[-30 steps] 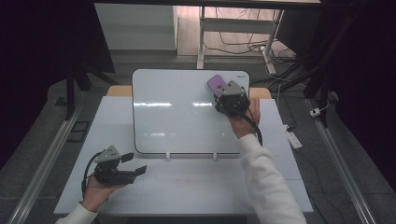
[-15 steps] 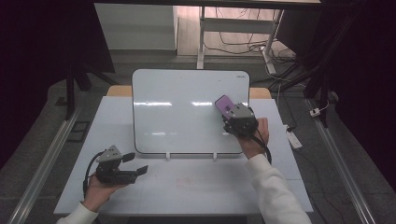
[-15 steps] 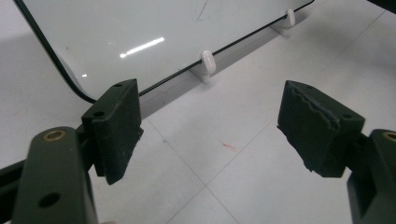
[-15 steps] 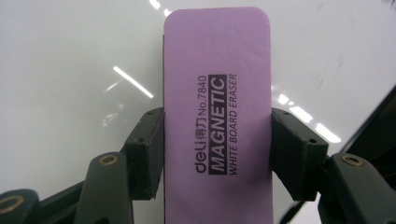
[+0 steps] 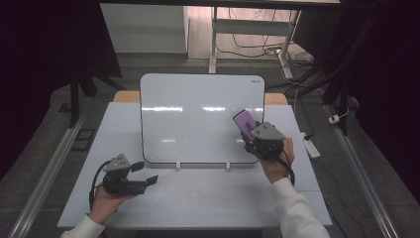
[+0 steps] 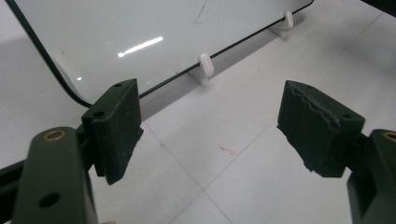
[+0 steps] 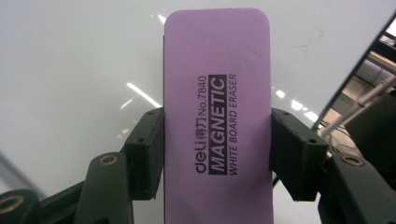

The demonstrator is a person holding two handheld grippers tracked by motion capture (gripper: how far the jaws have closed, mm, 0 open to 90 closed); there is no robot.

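— Right-hand fingers (image 7: 217,154): clamped on both long edges of a purple eraser (image 7: 217,116), pads flat against its sides.

— Long axis?

— Straight out from the fingers toward 12 o'clock, rounded end leading; printed back facing the camera, felt face toward the whiteboard (image 7: 79,60) behind.

— Position on the high view?

— Eraser (image 5: 243,120) over the lower right of the whiteboard (image 5: 198,114), at about 11 o'clock from the right gripper (image 5: 261,139). Touching the surface or just off it: cannot tell.

— Left side?

— Left gripper (image 5: 141,173) low at 7 o'clock of the board, fingers (image 6: 116,126) spread wide, nothing between them, bare desk (image 6: 243,140) beneath. Well apart from the eraser; right hand plainly the nearer one.

— Look of the eraser?

— Flat, oblong, rounded corners, matte purple, "MAGNETIC WHITE BOARD ERASER" printed lengthwise. Likely light and slightly soft.

— Board itself?

— Propped on small white clips (image 6: 205,65), glossy; a faint dark mark (image 6: 200,13) near its lower edge.
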